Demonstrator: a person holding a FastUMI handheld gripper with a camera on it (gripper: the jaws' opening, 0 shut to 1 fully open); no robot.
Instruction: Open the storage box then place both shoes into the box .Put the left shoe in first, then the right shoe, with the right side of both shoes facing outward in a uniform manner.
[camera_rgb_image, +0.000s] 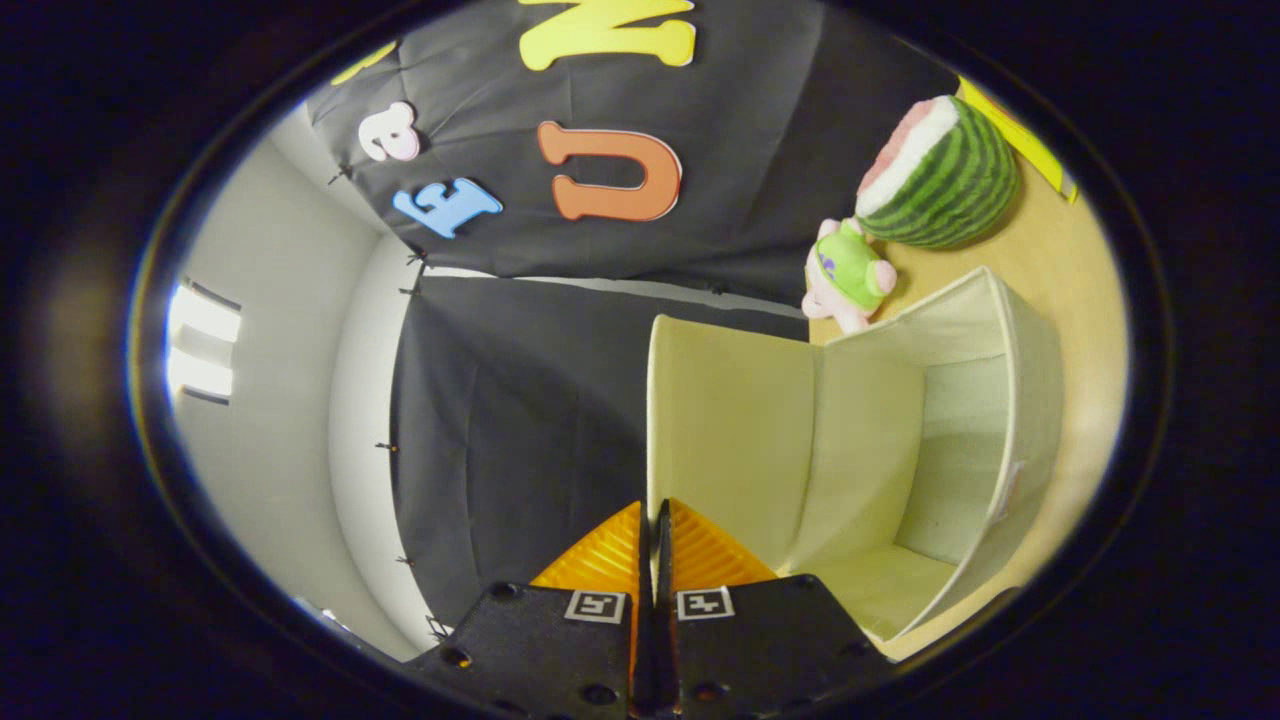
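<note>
Cream storage box (930, 440) open, jaws pinching its lid (730, 420)

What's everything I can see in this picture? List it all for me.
Storage box: one, cream, open and empty inside, just ahead of the fingers, its lid flap raised.
Watermelon plush: one, green-striped with a pink and white cut face, beyond the box.
Small plush toy: one, green and pink, between the watermelon and the box.
Surface: one, tan, under box and toys.
Gripper: one, fingers closed together, apparently pinching the lid flap's edge.
</note>
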